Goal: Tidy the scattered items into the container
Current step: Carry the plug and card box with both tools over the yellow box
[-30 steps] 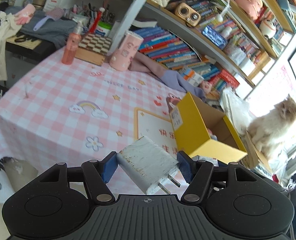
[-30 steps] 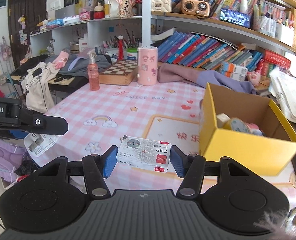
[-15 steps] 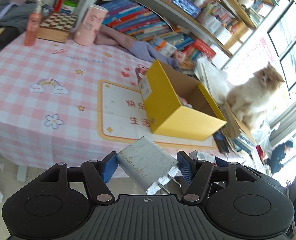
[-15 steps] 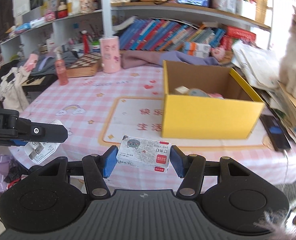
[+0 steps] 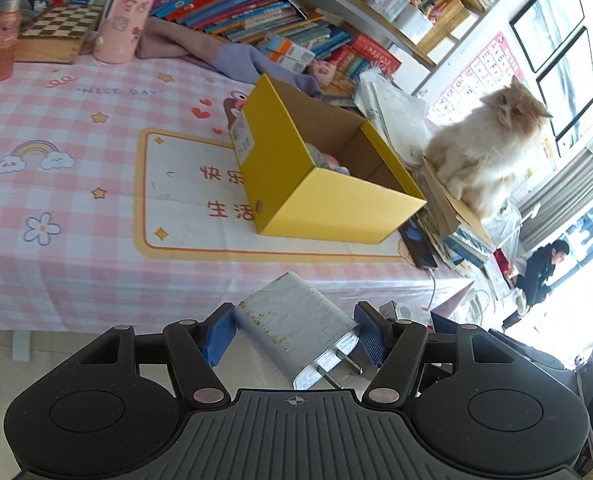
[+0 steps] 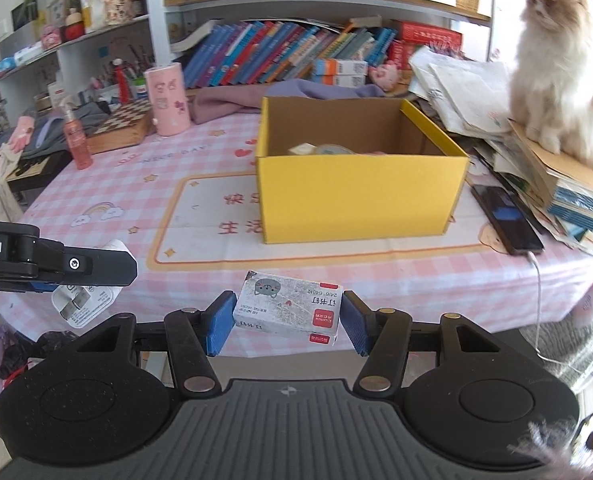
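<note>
Both grippers are closed on small items, held off the near edge of the counter (image 6: 376,272). Left gripper (image 5: 294,338) clamps a white plug charger (image 5: 292,320) between its blue pads; the charger sits tilted, its two metal prongs pointing back toward the camera and to the right. In the right wrist view the same charger (image 6: 82,306) shows at the left edge, under the black finger of the left gripper (image 6: 56,276).

Right gripper (image 6: 286,322) grips a small grey staple box (image 6: 288,308) by its short ends, lying flat, with a cat face and red labels on top.

On the counter, covered by a pink checked cloth, stands the open yellow box (image 6: 360,196), beyond both grippers and well apart from them. A few small things already lie at its bottom, only partly visible over the wall. A dark phone (image 6: 506,218) lies just right of the box with a cable at its near end. A fluffy cream cat (image 6: 556,60) sits on a pile of papers and books at the right. At the far left stand a pink cylinder (image 6: 167,98), a chessboard box (image 6: 122,126) and a pink spray bottle (image 6: 74,136).
</note>
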Tool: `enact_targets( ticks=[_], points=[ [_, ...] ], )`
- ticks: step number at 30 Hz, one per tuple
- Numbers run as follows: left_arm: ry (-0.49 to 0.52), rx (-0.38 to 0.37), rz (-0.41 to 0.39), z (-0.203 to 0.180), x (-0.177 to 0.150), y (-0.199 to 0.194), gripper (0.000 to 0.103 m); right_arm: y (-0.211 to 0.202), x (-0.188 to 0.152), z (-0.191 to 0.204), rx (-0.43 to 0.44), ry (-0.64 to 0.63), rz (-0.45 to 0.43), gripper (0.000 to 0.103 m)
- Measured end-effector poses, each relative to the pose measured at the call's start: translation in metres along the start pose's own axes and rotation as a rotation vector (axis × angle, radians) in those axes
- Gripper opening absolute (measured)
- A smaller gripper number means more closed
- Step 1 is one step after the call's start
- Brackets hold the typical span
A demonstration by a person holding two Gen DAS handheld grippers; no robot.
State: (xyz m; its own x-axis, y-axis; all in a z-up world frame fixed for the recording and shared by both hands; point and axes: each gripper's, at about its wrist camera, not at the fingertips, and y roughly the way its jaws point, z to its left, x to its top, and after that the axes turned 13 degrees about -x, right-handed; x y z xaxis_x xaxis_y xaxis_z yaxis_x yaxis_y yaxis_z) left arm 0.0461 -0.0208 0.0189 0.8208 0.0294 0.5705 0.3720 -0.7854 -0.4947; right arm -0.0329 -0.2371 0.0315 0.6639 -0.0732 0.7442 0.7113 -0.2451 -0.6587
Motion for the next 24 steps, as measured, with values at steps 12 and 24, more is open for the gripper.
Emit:
enact_targets(
  ticks=[12, 24],
  points=[
    [0.027, -0.027, 0.061, -0.022, 0.005, 0.034, 0.064, 0.014, -0.002, -0.039, -0.032, 0.063, 0.059, 0.055],
    [0.051, -0.024, 0.084, -0.045, 0.016, 0.074, 0.064, 0.036, 0.008, -0.074, -0.027, 0.084, 0.062, 0.055]
  ],
)
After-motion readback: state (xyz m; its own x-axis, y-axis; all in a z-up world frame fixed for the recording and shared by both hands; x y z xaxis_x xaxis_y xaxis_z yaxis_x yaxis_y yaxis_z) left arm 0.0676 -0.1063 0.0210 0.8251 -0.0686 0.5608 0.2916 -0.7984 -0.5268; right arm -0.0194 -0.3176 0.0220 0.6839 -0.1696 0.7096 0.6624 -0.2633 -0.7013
